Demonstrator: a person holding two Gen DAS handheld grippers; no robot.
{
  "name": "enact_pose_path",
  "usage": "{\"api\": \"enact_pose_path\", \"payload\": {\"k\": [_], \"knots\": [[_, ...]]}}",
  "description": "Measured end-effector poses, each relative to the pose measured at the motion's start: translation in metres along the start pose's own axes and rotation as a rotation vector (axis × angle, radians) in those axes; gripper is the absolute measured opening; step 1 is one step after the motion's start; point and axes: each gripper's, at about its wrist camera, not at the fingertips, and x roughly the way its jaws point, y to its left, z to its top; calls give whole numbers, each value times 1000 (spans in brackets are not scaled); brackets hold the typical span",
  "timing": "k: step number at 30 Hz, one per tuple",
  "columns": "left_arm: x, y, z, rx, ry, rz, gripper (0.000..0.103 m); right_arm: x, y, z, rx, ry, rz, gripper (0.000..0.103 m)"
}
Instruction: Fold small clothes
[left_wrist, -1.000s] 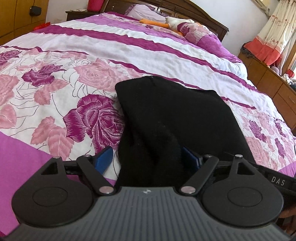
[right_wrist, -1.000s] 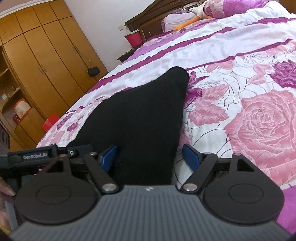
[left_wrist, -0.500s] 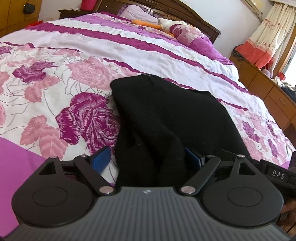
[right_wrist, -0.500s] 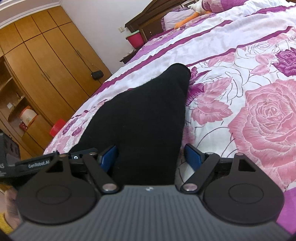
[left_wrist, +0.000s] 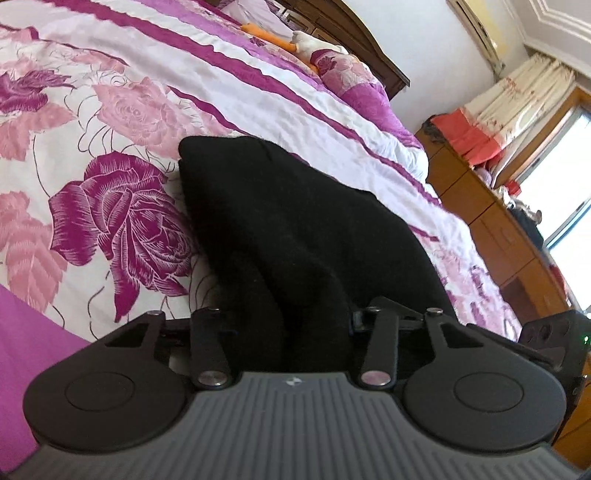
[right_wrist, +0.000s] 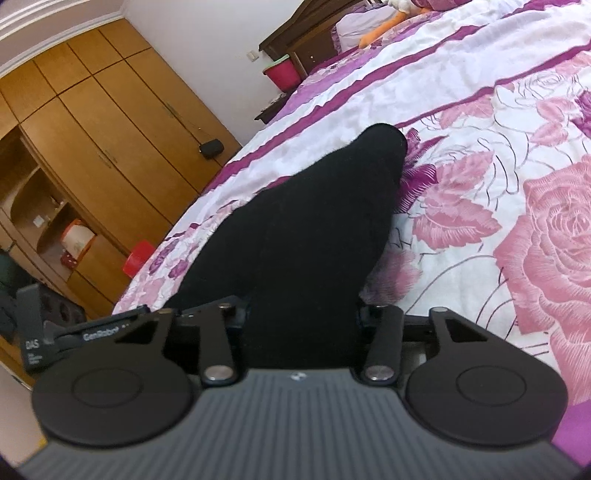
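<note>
- Left gripper (left_wrist: 291, 328): jaws just closed in, black fabric bunched between them; pads hidden by the cloth, which fills the gap from side to side, so read as clamped on it.
- Right gripper (right_wrist: 301, 325): jaws likewise just drawn in, gap packed with the same dark cloth, pads out of sight behind it; read as gripping.
- Black garment (left_wrist: 288, 221): small knitted piece, spread on the bed from the left gripper toward 12 o'clock, far edge rounded at 11 o'clock, a raised fold running down into the jaws.
- Same garment in the right wrist view (right_wrist: 314, 221): tapering from the jaws to a rounded tip at 1 o'clock, near end lifted off the cover.
- Bedspread (left_wrist: 122, 122): white with pink and purple roses and purple stripes, under and around the garment; large purple rose just beside the cloth at 9 o'clock in the left view, large pink rose at 3 o'clock in the right view.
- Pillow (left_wrist: 351, 74): floral, at 1 o'clock by the headboard (left_wrist: 354, 33).
- Wardrobe (right_wrist: 92, 129): wooden, at 10 o'clock in the right view.
- Red bin (right_wrist: 284, 72): at 12 o'clock beside the bed head.
- Curtain (left_wrist: 517, 96): at 2 o'clock in the left view.
</note>
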Motion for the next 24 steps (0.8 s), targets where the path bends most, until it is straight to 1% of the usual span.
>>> {"api": "enact_pose_path", "payload": {"k": [2,4,9,13,18,21,24], "knots": [[-3,-2,2,-25,-7,-5,49,-2,4,3,-8,0,3,46],[-6,-7,3,-30,-16,-11,48,-6,6,6,-12,-2,9,45],[-10,-35,6,-23,-39,-48,46,-27,10,19,-35,-30,27,43],[-4,-63,-1,-8,-22,-81,46,-55,6,29,-68,-47,15,43],[15,-98,-16,45,25,-114,46,-90,-17,34,-68,-59,-15,43],[35,-113,-29,101,75,-93,46,-102,-39,31,-52,-48,-58,43],[53,-120,-43,193,109,-30,47,-97,-60,21,-27,-7,-111,44]]}}
